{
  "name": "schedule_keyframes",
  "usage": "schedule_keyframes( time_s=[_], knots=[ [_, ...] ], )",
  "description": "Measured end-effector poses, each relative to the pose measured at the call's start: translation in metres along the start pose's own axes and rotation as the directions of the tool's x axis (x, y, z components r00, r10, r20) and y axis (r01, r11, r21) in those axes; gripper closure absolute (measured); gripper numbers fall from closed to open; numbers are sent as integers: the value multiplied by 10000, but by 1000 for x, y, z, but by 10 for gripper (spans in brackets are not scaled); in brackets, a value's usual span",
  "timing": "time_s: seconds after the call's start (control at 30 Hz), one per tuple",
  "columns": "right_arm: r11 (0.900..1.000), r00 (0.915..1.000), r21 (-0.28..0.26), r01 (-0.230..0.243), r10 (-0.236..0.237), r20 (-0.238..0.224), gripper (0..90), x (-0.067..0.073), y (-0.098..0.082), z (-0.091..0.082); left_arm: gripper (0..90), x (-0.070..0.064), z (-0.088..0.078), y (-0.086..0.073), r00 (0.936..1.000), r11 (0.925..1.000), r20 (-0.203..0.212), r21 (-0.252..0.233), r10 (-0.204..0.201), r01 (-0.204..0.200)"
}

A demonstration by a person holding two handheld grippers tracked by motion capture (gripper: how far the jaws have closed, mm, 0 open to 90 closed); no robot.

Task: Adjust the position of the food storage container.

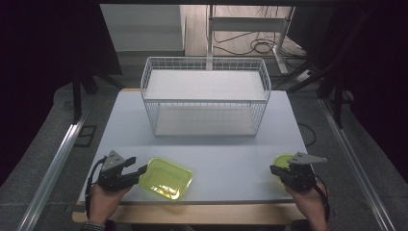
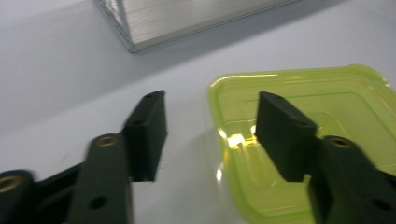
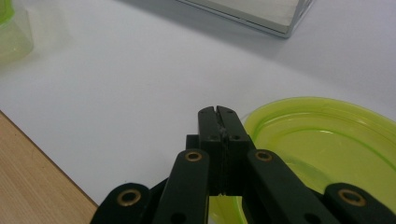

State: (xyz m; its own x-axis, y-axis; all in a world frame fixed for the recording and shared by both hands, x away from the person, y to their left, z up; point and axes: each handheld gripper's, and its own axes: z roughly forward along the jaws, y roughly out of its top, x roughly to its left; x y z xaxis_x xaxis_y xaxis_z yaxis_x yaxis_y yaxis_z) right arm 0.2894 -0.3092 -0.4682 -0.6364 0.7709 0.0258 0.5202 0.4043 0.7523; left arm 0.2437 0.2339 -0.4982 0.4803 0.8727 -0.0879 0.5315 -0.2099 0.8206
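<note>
**Two green plastic dishes at the near edge of the worktop**

We hold the left gripper [image 1: 137, 172] with its matte black jaws apart around the rim of the rectangular dish [image 1: 166, 178]. One pad is outside the wall and one is over the inside, and we see no pressing yet. This dish is translucent yellow-green plastic with rounded corners and a glossy surface. It lies at the near left of the smooth white worktop [image 1: 207, 144].

Our right gripper [image 3: 218, 112] has its jaws pressed flat together with nothing between them. Its tips are just beside the round dish [image 3: 327, 140], which is of the same clear green plastic and has a thin raised rim. This dish sits at the near right corner.

Behind them stands a white wire basket [image 1: 206, 96] with a fine grid on its walls.
</note>
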Motion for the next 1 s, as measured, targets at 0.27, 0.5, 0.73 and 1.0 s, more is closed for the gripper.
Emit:
schedule_keyframes(
  time_s=[0.27, 0.5, 0.73, 1.0],
  knots=[
    [10000, 9996, -60, 68, -70, -291, 890, 12, 3, 1, 900, 29, 1, -15, 9987, 9916, -412, 1241, -315, 364],
    [9998, 9976, 30, 216, -214, -662, 890, 25, 4, 7, 900, 17, 18, -21, 9998, 9633, 182, 2679, 114, -159],
    [9991, 9932, 218, 373, -347, -1111, 890, 39, 6, 14, 900, -2, 27, -18, 9967, 9583, 770, 2818, 264, -471],
    [9970, 9852, 507, 579, -488, -1644, 890, 53, 6, 24, 900, -23, 36, -11, 9897, 9592, 1387, 2730, 368, -739]
  ],
)
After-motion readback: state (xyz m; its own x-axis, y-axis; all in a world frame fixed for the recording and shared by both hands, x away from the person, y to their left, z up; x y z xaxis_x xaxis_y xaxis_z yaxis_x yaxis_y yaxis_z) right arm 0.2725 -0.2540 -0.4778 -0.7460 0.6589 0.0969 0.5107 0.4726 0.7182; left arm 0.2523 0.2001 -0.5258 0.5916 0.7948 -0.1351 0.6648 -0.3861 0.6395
